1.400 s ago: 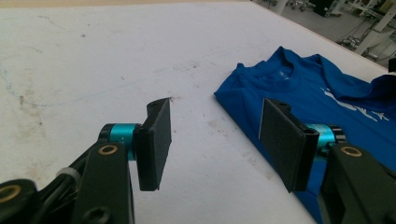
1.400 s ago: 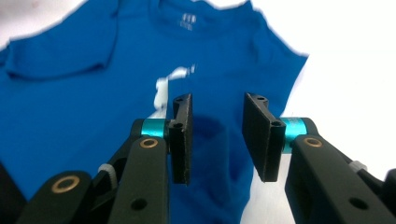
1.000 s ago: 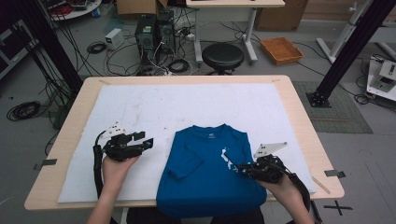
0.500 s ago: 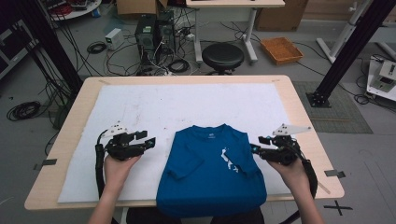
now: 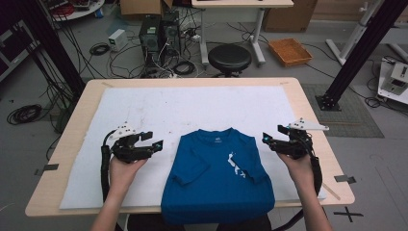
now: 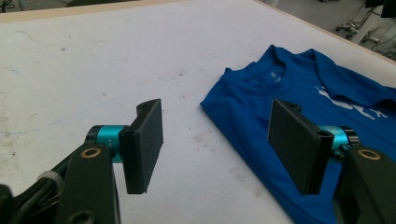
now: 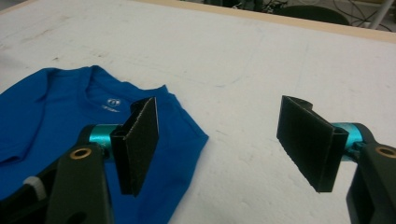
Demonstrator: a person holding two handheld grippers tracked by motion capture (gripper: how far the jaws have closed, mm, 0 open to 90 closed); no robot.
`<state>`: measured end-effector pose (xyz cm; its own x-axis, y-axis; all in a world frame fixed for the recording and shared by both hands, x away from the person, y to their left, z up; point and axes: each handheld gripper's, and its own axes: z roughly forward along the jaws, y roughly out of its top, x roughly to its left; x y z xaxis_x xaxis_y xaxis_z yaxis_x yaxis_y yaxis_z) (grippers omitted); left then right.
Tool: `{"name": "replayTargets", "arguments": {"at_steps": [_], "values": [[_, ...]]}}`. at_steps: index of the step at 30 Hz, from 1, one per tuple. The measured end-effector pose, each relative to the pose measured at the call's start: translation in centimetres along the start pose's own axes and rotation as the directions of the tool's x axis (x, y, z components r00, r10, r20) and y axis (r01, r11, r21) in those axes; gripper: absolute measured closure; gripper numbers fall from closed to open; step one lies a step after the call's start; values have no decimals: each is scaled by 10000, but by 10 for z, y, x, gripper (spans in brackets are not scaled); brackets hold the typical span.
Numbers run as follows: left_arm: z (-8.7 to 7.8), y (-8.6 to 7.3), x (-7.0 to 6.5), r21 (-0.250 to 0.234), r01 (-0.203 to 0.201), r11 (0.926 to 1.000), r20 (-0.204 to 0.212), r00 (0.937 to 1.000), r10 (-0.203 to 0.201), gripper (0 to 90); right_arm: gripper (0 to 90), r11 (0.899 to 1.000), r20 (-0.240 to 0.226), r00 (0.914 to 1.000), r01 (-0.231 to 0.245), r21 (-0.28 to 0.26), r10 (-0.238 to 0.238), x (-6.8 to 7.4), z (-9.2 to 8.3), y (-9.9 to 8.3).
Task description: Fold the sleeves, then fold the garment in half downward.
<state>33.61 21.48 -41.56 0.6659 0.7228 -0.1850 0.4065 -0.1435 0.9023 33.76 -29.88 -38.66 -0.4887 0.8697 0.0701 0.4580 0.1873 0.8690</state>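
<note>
Now the left gripper [image 5: 155, 139] is held over the mat [image 5: 144, 106] at nine o'clock of the shirt [image 5: 219, 178], jaws spread, having just opened further, nothing between them. The shirt is laid folded at the table's [image 5: 77, 120] near edge. At three o'clock, the right gripper [image 5: 267, 139] is released, jaws just opened, empty.

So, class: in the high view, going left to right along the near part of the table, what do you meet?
Left tongs → blue T-shirt → right tongs, all over the white mat.
</note>
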Motion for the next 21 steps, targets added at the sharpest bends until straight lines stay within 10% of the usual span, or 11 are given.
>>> {"name": "replayTargets", "arguments": {"at_steps": [21], "values": [[7, 4, -13, -40, 152, 9999, 293, 9995, -151, 360, 314, 9988, 100, 9988, -485, -20, 485, -10, 1, -4]]}}
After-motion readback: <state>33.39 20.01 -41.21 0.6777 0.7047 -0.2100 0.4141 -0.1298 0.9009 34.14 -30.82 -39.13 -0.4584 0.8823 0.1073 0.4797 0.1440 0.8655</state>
